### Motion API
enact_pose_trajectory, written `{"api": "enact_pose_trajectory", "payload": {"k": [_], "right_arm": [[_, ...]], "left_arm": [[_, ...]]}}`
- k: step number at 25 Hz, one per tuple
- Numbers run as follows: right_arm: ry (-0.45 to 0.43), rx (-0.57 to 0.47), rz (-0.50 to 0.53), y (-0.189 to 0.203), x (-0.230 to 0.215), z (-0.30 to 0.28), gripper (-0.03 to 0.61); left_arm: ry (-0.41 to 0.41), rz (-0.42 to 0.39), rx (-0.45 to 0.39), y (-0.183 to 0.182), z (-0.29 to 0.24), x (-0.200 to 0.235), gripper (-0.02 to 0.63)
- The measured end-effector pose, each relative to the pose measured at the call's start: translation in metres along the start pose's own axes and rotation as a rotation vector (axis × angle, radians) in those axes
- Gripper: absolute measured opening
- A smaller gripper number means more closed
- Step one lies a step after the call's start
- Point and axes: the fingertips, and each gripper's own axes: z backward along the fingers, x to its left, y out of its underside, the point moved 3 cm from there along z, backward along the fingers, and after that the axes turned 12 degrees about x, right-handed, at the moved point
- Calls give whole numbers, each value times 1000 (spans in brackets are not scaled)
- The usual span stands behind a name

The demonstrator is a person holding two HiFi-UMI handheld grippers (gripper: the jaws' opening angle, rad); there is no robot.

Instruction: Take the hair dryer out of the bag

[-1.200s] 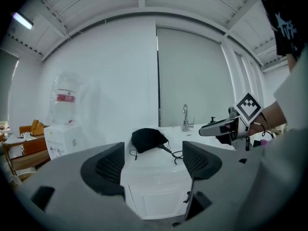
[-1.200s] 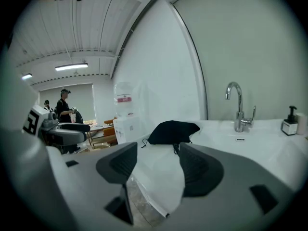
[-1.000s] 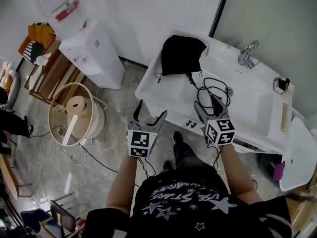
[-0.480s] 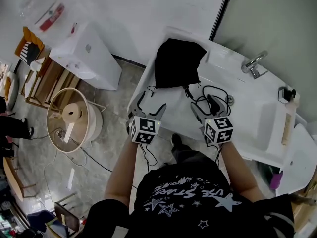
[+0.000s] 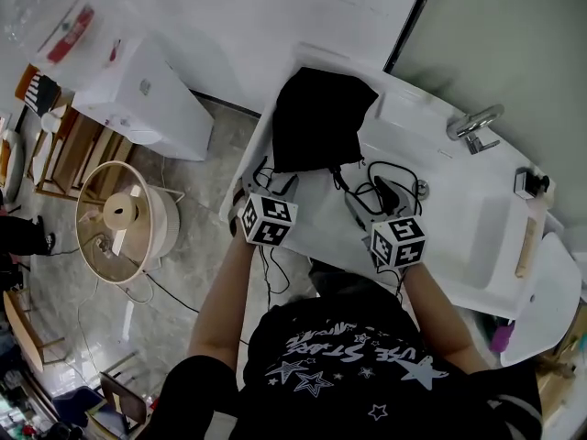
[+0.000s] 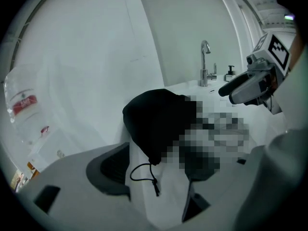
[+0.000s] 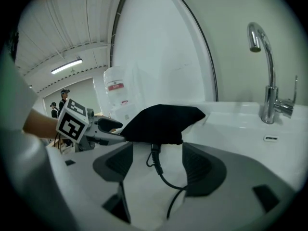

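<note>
Black fabric drawstring bag (image 5: 316,117) lies mouth-toward both grippers, likely for extraction: left gripper (image 5: 275,181), jaws just narrowing yet apart, brackets its drawstring (image 6: 143,170) unpinched; right gripper (image 5: 368,200), spread, straddles the black power cord (image 7: 161,170) untouched.

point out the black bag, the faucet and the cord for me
black bag (image 5: 316,117), head view, middle of the cloth
faucet (image 7: 271,95), right gripper view, upright pipe
cord (image 7: 158,170), right gripper view, stretch below the bag
</note>
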Motion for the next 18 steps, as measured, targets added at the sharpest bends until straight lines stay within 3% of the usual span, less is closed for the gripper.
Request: {"api": "enact_pose_trajectory", "payload": {"k": [5, 12, 14, 18], "right_arm": [[-12, 8, -1, -4, -4, -10, 322], [-36, 22, 7, -3, -5, -19, 320], [-46, 22, 4, -3, -5, -21, 318], [-63, 18, 19, -6, -3, -25, 310]], "left_arm": [[-4, -4, 64, -1, -20, 4, 318], [-52, -5, 116, 1, -32, 10, 134], [-75, -15, 121, -2, -32, 13, 34], [-34, -3, 108, -20, -26, 14, 26]]}}
